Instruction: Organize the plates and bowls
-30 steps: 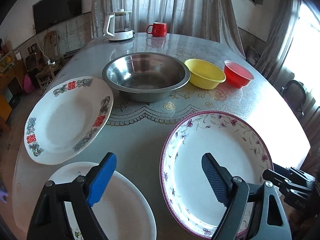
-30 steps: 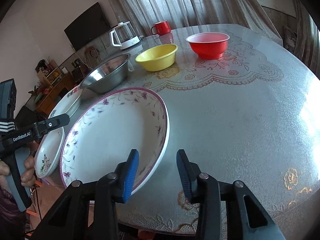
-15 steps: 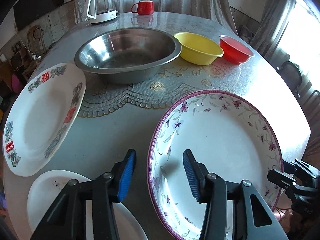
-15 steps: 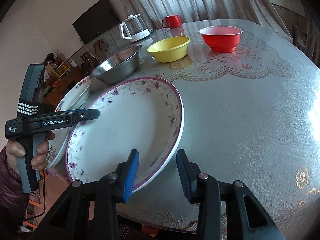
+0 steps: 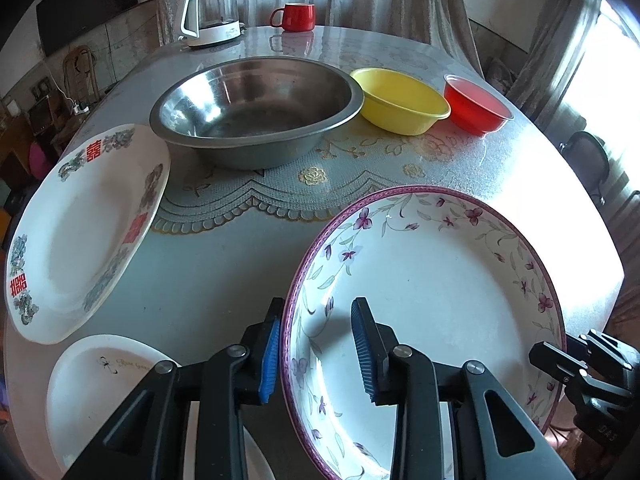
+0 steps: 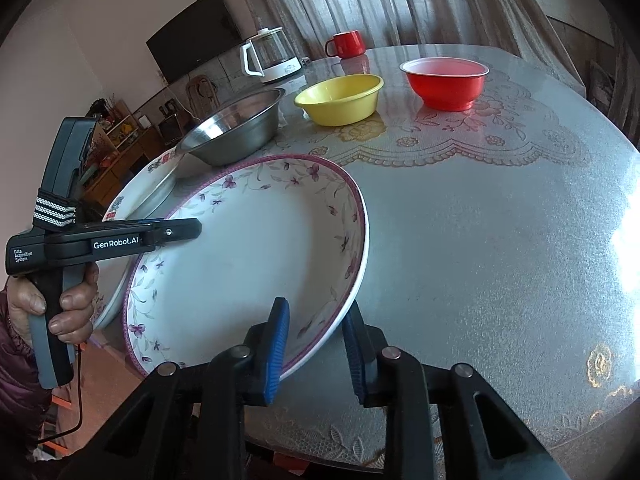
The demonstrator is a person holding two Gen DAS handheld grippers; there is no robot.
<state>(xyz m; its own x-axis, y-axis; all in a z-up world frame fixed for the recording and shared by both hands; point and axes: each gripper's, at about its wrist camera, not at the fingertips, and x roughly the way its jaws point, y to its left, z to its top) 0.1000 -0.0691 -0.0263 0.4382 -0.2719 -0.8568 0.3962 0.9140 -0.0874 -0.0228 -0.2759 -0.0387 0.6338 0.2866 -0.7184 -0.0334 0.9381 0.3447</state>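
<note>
Both grippers straddle the rim of the floral plate (image 5: pixel 432 292), which sits at the near edge of the surface (image 6: pixel 500 220). Left gripper (image 5: pixel 316 354) fingers are closing, rim betw. them; right gripper (image 6: pixel 316 350) likewise closing on the opposite rim. Pads look not quite seated yet, though the fisheye makes that hard to judge. Best to let both bite fully before lifting, keep the plate level, raise both sides together, then carry it toward the red-motif plate (image 5: pixel 80 232).
</note>
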